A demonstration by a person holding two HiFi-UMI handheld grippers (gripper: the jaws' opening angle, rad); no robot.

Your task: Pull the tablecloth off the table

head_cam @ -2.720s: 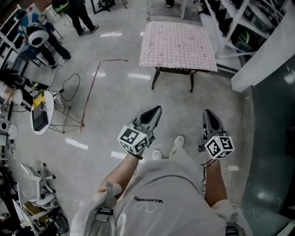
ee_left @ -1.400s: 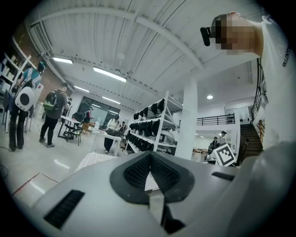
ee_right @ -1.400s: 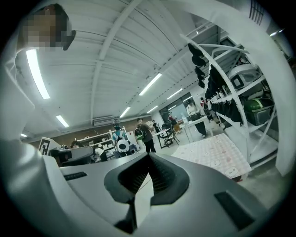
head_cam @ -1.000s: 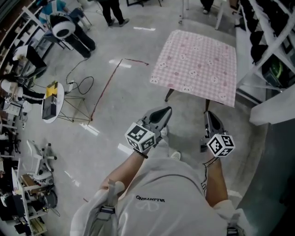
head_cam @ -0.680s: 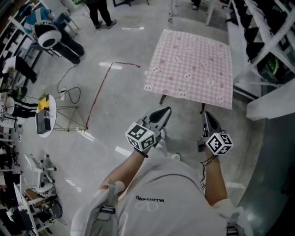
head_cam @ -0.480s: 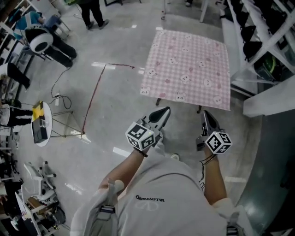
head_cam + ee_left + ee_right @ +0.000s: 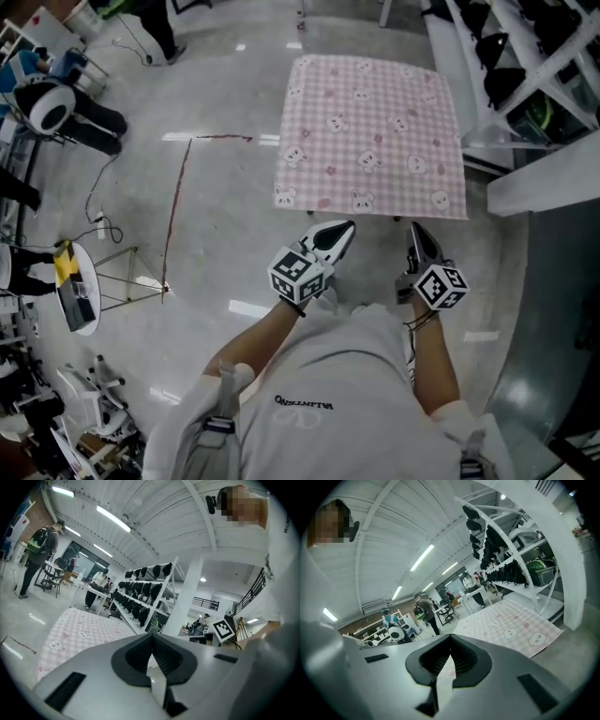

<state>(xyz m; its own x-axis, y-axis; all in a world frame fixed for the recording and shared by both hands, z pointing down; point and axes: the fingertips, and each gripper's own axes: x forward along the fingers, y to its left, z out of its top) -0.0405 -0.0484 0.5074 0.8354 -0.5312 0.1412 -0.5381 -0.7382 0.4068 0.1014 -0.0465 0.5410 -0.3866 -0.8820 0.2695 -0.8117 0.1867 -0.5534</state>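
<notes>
Fingers of the left gripper (image 7: pixel 343 230) and right gripper (image 7: pixel 413 230) are pressed together, nothing between them. Pink checked tablecloth (image 7: pixel 370 131) with small animal faces lies spread flat just ahead, its near hem beyond both tips, untouched. Upside-down print on the grey shirt (image 7: pixel 328 431) seems to read "VALENTINO".

Pink-and-white checked tablecloth (image 7: pixel 370 131) dotted with pale cartoon animal faces; glossy grey floor (image 7: pixel 225 253) around.
</notes>
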